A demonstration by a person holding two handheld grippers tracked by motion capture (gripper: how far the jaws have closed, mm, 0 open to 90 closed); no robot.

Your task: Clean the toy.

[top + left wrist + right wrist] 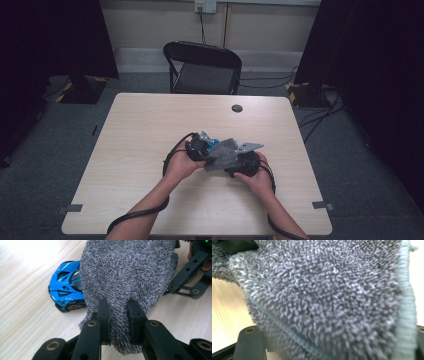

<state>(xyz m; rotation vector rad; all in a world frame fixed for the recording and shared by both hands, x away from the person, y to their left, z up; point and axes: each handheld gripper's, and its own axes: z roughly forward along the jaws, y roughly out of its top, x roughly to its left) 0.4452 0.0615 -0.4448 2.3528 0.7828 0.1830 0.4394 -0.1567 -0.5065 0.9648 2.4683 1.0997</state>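
Looking down from the high view, I've got a pale wood table with both hands working near its middle, and a black folding chair parked behind the far edge. Stretched between the two grippers is a grey terry cloth (fuzzy looped stuff with a lighter stitched hem). My left gripper has its jaws pinched tight on a bunched end of that cloth, fabric squeezed between the pads. My right gripper sits at the other end with its jaws spread wide; the cloth hangs right across its camera, so I honestly can't tell if the pads are pressing on it. Half tucked under the cloth's edge sits a small blue toy car, wheels on the table.
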